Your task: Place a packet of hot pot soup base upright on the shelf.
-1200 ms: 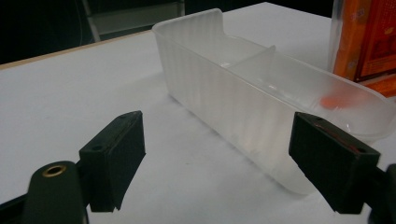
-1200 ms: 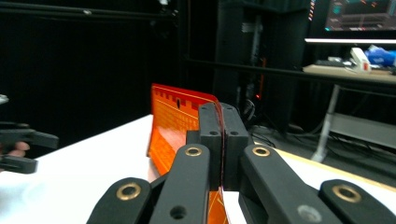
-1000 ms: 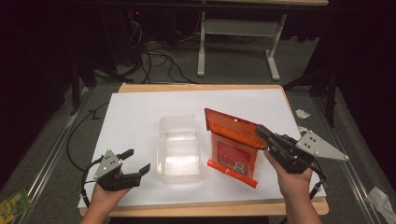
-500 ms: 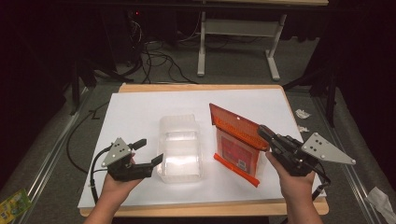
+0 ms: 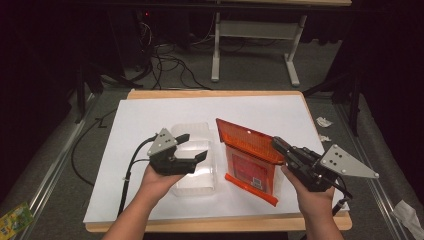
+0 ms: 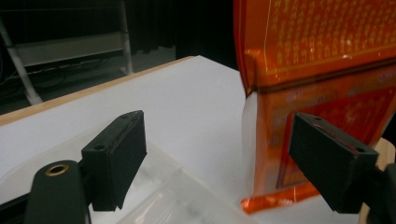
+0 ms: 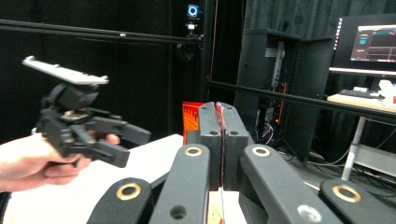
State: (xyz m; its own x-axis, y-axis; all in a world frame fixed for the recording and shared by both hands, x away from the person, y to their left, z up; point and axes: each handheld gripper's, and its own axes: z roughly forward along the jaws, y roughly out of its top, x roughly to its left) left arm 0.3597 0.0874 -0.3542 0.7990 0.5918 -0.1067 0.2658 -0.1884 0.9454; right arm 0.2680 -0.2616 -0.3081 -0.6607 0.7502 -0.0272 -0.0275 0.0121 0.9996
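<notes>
Looking down from the high view, the left gripper (image 5: 191, 147) hangs over the clear, shallow rectangular plastic container (image 5: 196, 158) on the white sheet covering the wooden table (image 5: 150, 115); a second ago it sat low at the sheet's near left corner, well apart from the container, so it has travelled inward and upward. Its jaws stand wide with nothing between them. The right gripper (image 5: 276, 143) pinches the top edge of the translucent orange plastic pouch with a printed label (image 5: 248, 161), holding it raised and tilted, its bottom edge near the sheet just beside the container. Pouch and right gripper sit almost where they were a second ago.

From the left gripper view, the two black jaws are spread apart above the container (image 6: 177, 200), with the orange pouch (image 6: 327, 60) rising just behind the right-hand jaw.

From the right gripper view, the jaws are pressed together on a thin edge of the pouch (image 7: 190, 115), and the left gripper (image 7: 126, 144) floats open at the left.
</notes>
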